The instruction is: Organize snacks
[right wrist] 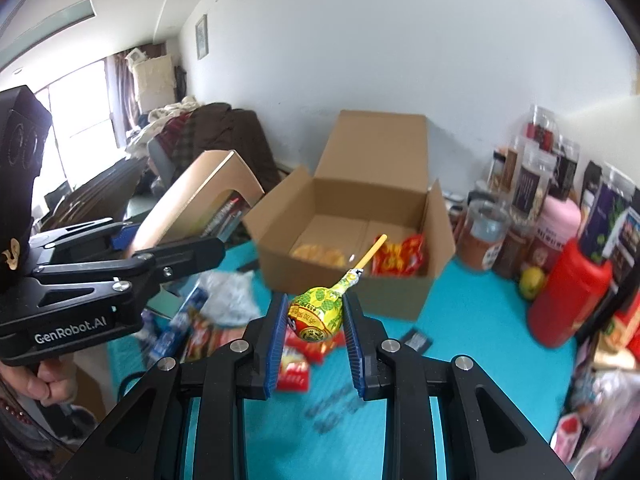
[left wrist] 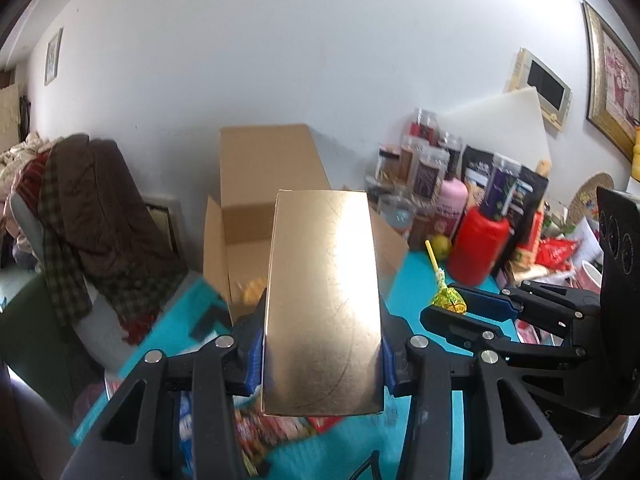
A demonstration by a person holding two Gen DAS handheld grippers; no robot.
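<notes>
Gold box [left wrist: 324, 300] (shiny), yellow-wrapped lollipop [right wrist: 316, 314]

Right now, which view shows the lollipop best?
The right wrist view: the lollipop sits large and sharp between the right gripper pads, stick forward. The left wrist view shows it small, from the side.

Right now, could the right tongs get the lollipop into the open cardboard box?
Probably yes. The right tongs hold the lollipop above the teal mat, and the cardboard box sits just ahead with its flaps open. Nothing stands between them; the left tongs with the gold box are off to the side.
</notes>
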